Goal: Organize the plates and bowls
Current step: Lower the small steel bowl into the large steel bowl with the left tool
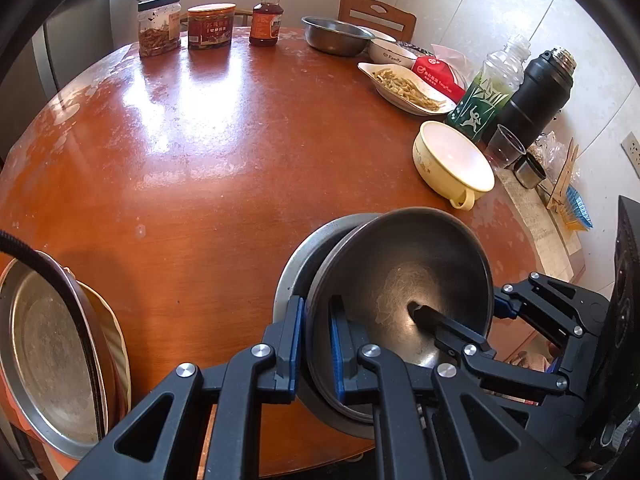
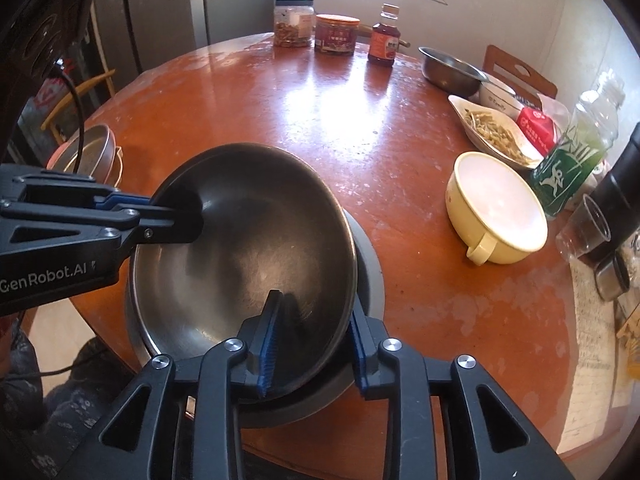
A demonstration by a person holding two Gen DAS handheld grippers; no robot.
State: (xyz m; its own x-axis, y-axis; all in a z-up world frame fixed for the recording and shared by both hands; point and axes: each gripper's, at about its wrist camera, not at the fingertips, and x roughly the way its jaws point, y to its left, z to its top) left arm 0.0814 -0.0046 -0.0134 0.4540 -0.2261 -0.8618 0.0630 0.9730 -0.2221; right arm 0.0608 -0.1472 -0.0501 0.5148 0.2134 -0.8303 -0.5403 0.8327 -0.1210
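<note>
Left wrist view, steel bowl (image 1: 400, 280) tilted in lower bowl (image 1: 296, 264), left gripper (image 1: 316, 344) clamping rim, right gripper (image 2: 316, 344) straddling rim loosely.

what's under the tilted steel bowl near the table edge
A second, larger steel bowl sits under the tilted bowl, its rim showing on one side. Its inside is mostly covered, so whether it holds anything cannot be seen.

Steel bowl (image 2: 248, 240) tilted inside larger bowl (image 2: 370, 276); handled bowl (image 2: 496, 208) to right.
</note>
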